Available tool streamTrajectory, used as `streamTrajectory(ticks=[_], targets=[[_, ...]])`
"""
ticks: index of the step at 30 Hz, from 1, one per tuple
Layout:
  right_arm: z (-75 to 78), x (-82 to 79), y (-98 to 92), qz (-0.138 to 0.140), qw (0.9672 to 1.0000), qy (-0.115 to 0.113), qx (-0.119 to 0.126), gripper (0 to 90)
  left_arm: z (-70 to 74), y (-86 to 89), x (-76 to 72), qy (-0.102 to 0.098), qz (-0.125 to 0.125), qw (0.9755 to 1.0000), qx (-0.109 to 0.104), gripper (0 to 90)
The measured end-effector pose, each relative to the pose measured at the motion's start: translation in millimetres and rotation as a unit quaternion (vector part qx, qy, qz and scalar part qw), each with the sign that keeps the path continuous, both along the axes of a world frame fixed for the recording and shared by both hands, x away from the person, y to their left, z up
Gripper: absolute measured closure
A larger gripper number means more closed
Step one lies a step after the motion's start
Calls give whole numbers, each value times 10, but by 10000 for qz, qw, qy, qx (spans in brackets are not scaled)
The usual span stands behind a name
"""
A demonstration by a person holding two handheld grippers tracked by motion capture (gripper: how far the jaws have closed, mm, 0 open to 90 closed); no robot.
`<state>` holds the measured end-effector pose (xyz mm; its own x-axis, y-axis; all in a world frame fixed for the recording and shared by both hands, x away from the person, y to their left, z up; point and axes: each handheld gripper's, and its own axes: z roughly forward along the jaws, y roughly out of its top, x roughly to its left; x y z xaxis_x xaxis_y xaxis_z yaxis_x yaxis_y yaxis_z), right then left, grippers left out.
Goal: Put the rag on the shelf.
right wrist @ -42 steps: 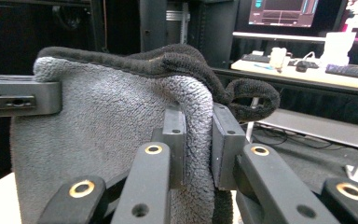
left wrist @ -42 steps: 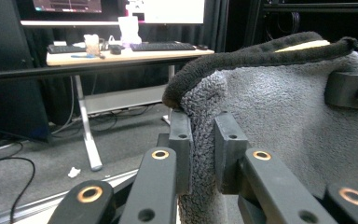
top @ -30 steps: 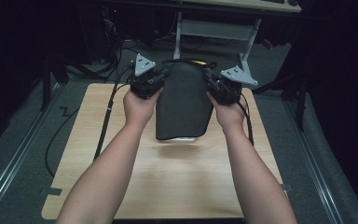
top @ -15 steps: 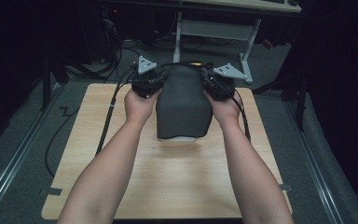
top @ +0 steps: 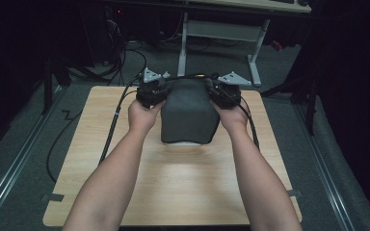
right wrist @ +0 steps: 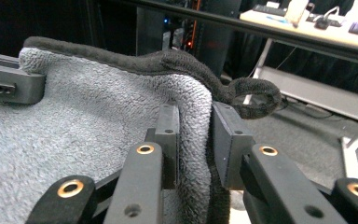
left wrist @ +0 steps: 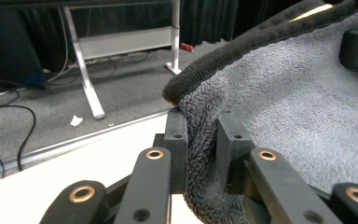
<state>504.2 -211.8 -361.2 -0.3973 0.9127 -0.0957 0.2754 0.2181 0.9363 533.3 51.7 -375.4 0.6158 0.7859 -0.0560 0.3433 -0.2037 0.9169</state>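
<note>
While the dark grey terry towel [top: 189, 115] is draped at the far middle of the light wooden table [top: 173, 192], its far corners are held. The left corner is pinched by the left gripper [left wrist: 204, 140], the right by the right gripper [right wrist: 196, 140], whose jaws have just been opening slightly with cloth between them.

One grey towel [top: 189, 115]. Two tools: left tool [top: 150, 94] and right tool [top: 224, 94], each with two black jaws and one trailing cable. Two hands, two forearms. One wooden desk [top: 173, 187]. One white-legged table [top: 221, 33] stands behind it.
</note>
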Motion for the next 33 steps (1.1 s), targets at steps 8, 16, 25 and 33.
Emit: streamTrajectory(ticks=[8, 16, 25, 33], targets=[[-147, 43, -109, 20, 9989, 444, 118, 815, -197, 23, 35, 356, -143, 9993, 36, 781], [-285, 41, -202, 185, 9959, 833, 299, 820, -312, 32, 31, 554, -264, 9981, -26, 770], [-353, 30, -178, 156, 9960, 850, 237, 809, -342, 69, 30, 646, -277, 9975, -106, 770], [-324, 36, -201, -152, 9969, 766, 101, 728, -365, 124, 52, 726, 11, 9973, -120, 686]])
